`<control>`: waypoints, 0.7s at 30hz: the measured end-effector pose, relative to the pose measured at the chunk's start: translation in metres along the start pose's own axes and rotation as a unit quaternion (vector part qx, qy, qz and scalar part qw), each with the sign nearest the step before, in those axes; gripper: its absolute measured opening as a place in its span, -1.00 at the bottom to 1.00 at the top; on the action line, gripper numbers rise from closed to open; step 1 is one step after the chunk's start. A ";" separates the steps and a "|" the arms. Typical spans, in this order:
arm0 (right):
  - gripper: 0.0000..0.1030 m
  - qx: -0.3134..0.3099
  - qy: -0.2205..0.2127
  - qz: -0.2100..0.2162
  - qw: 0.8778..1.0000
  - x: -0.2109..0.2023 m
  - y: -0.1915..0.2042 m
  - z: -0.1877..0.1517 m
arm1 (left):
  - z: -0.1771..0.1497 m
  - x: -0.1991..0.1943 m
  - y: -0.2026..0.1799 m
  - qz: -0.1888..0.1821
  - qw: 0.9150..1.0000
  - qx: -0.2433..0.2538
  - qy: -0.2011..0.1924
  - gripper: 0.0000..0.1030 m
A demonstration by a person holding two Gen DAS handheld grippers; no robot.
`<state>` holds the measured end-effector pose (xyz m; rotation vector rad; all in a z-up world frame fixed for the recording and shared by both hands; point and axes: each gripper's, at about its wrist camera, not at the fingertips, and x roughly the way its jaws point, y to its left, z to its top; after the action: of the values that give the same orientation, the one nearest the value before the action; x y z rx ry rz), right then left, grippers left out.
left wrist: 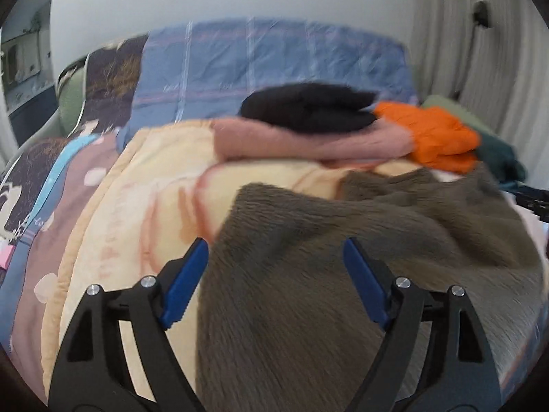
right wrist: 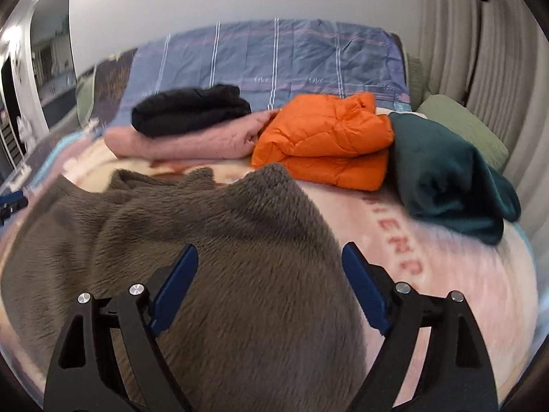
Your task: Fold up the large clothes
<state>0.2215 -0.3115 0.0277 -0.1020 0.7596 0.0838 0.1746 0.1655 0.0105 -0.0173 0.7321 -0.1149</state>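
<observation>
Grey-brown plush fleece garment (right wrist: 219, 240) in the foreground. Behind it: folded orange quilted jacket (right wrist: 326, 137), folded black garment (right wrist: 188, 108) atop a folded pink knit (right wrist: 192, 142). Right of the orange jacket: dark teal folded garment (right wrist: 446, 178). Beneath: cream-and-peach blanket (left wrist: 137, 178) with reddish lettering. Beyond: blue plaid quilt (right wrist: 291, 58), white-striped.

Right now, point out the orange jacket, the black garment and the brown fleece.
orange jacket (right wrist: 326, 137): right wrist view, middle of its folded top.
black garment (right wrist: 188, 108): right wrist view, centre of the folded bundle.
brown fleece (right wrist: 240, 240): right wrist view, middle of its spread pile.

Folded clothes stack (right wrist: 319, 140) ahead
</observation>
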 end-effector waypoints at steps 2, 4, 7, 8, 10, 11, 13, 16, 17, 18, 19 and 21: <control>0.66 -0.014 0.025 -0.004 1.000 0.026 -0.003 0.015 | 0.013 0.028 0.012 0.004 0.999 -0.022 0.024 0.59; 0.66 -0.023 0.057 -0.004 0.998 0.051 -0.006 0.021 | 0.019 0.053 0.020 0.002 0.999 -0.028 0.045 0.57; -0.50 -0.002 0.111 0.007 0.994 0.095 -0.013 0.011 | 0.005 0.100 0.016 0.021 0.995 -0.002 0.096 -0.15; -0.59 0.012 0.104 0.003 0.994 0.097 -0.015 0.007 | -0.004 0.111 0.011 0.018 0.994 0.009 0.106 -0.18; -0.78 0.023 0.061 -0.014 0.998 0.085 -0.017 0.004 | -0.009 0.099 0.000 0.044 0.996 0.042 0.064 -0.57; -0.79 0.029 0.039 -0.018 0.999 0.075 -0.018 0.005 | -0.007 0.088 -0.002 0.056 0.996 0.045 0.044 -0.64; -0.80 0.047 -0.019 -0.021 0.998 0.043 -0.022 0.011 | 0.000 0.060 -0.002 0.065 0.997 0.047 -0.007 -0.70; -0.79 0.057 -0.055 -0.031 0.996 0.021 -0.027 0.022 | 0.012 0.033 -0.002 0.080 0.994 0.044 -0.060 -0.67; -0.78 0.053 -0.048 -0.047 0.996 0.030 -0.027 0.022 | 0.013 0.037 -0.003 0.088 0.993 0.051 -0.062 -0.64; -0.75 0.051 -0.024 -0.060 0.997 0.046 -0.026 0.019 | 0.011 0.046 -0.006 0.099 0.992 0.060 -0.054 -0.57; -0.66 0.047 0.037 -0.074 0.995 0.081 -0.025 0.010 | 0.005 0.068 -0.011 0.117 0.990 0.076 -0.025 -0.49; -0.46 0.060 0.117 -0.069 0.989 0.129 -0.028 -0.010 | -0.017 0.121 -0.020 0.144 0.980 0.117 0.067 -0.40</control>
<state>0.3107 -0.3353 -0.0671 -0.0493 0.9871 -0.1069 0.2507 0.1324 -0.0821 0.3233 0.8437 0.0765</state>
